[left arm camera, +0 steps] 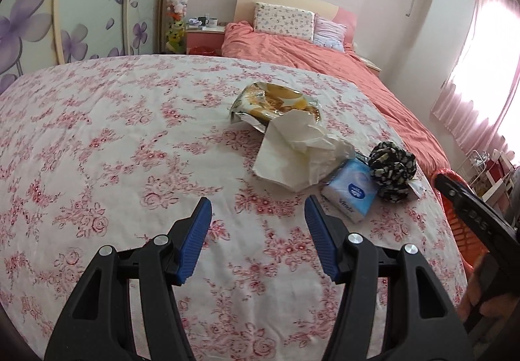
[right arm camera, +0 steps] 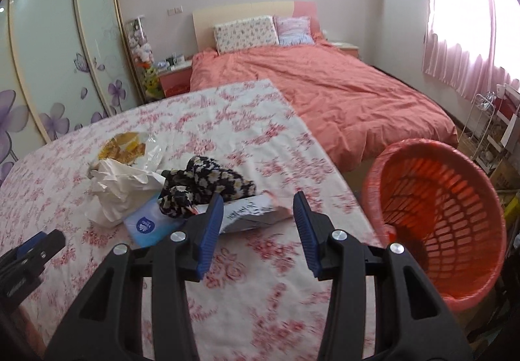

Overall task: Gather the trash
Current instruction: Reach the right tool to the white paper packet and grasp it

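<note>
On the flowered tablecloth (left arm camera: 97, 140) lie a yellow snack wrapper (left arm camera: 276, 101), crumpled white tissue paper (left arm camera: 299, 149), a blue tissue pack (left arm camera: 352, 188) and a black floral scrunchie (left arm camera: 393, 171). My left gripper (left arm camera: 258, 211) is open and empty, hovering short of the pile. My right gripper (right arm camera: 258, 208) is open and empty, just short of a flat grey-white packet (right arm camera: 253, 214) beside the scrunchie (right arm camera: 208, 185). The wrapper (right arm camera: 125, 146), tissue paper (right arm camera: 120, 188) and tissue pack (right arm camera: 148, 226) also show in the right wrist view. An orange mesh bin (right arm camera: 438, 214) with a pink liner stands right of the table.
A bed with a coral duvet (right arm camera: 325, 84) lies beyond the table. A wardrobe with purple flowers (right arm camera: 58, 68) is on the left. A wire rack (right arm camera: 487, 133) stands by the pink curtain (right arm camera: 461, 19). The table's right edge (right arm camera: 341, 179) borders the bin.
</note>
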A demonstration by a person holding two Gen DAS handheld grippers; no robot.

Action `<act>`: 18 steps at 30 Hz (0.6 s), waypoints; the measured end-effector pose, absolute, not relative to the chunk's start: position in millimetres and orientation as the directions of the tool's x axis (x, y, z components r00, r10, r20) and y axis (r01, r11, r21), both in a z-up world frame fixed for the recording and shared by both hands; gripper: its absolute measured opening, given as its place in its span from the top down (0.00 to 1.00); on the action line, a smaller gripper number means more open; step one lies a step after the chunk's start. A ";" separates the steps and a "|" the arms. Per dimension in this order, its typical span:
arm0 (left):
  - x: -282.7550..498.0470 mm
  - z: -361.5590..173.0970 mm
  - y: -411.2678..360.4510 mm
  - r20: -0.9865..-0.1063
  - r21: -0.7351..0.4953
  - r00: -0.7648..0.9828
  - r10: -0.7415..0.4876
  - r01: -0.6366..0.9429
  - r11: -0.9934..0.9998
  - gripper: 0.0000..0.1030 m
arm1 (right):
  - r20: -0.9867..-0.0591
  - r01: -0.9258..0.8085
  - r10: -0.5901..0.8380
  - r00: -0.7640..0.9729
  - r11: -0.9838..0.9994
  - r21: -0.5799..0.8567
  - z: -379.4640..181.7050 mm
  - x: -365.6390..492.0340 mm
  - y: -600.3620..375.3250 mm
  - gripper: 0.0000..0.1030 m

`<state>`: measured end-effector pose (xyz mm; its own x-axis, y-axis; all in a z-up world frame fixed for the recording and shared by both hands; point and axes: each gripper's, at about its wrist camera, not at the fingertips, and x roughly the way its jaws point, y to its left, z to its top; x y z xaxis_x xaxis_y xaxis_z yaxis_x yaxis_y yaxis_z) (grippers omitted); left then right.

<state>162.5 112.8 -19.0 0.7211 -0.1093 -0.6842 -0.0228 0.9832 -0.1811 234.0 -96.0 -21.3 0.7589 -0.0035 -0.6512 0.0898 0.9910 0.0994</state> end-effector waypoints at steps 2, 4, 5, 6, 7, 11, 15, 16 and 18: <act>163.0 -20.3 116.0 -0.686 -0.184 0.719 -0.113 -0.022 0.983 0.42 | -0.669 0.092 -0.002 0.743 0.991 0.100 -26.6 240.7 -92.0 0.56; 163.3 -22.2 118.0 -0.688 -0.186 0.716 -0.115 -0.021 0.982 0.42 | -0.686 0.095 0.001 0.728 0.990 0.103 -32.7 246.8 -89.0 0.54; 163.1 -23.4 118.9 -0.689 -0.187 0.715 -0.116 -0.021 0.982 0.42 | -0.691 0.096 0.003 0.723 0.990 0.105 -34.3 248.9 -87.7 0.52; 163.4 -24.5 120.0 -0.691 -0.189 0.714 -0.117 -0.021 0.982 0.42 | -0.696 0.096 0.006 0.718 0.990 0.107 -36.4 251.2 -85.9 0.51; 163.5 -25.9 121.0 -0.692 -0.190 0.712 -0.118 -0.021 0.982 0.42 | -0.699 0.095 0.006 0.715 0.990 0.106 -37.5 252.6 -84.7 0.51; 164.5 -28.2 121.5 -0.698 -0.194 0.705 -0.124 -0.020 0.981 0.42 | -0.714 0.086 -0.018 0.700 0.995 0.059 -44.3 257.6 -79.3 0.48; 164.5 -28.7 120.2 -0.697 -0.192 0.706 -0.128 -0.011 0.981 0.42 | -0.723 0.099 -0.061 0.688 0.995 0.010 -50.6 248.9 -87.6 0.48; 164.6 -28.9 119.4 -0.697 -0.193 0.705 -0.130 -0.009 0.981 0.42 | -0.726 0.111 -0.067 0.685 0.994 0.012 -51.8 245.6 -93.4 0.48; 164.7 -29.4 117.5 -0.697 -0.193 0.704 -0.134 -0.005 0.981 0.42 | -0.731 0.132 -0.076 0.678 0.991 0.019 -53.0 240.5 -104.5 0.48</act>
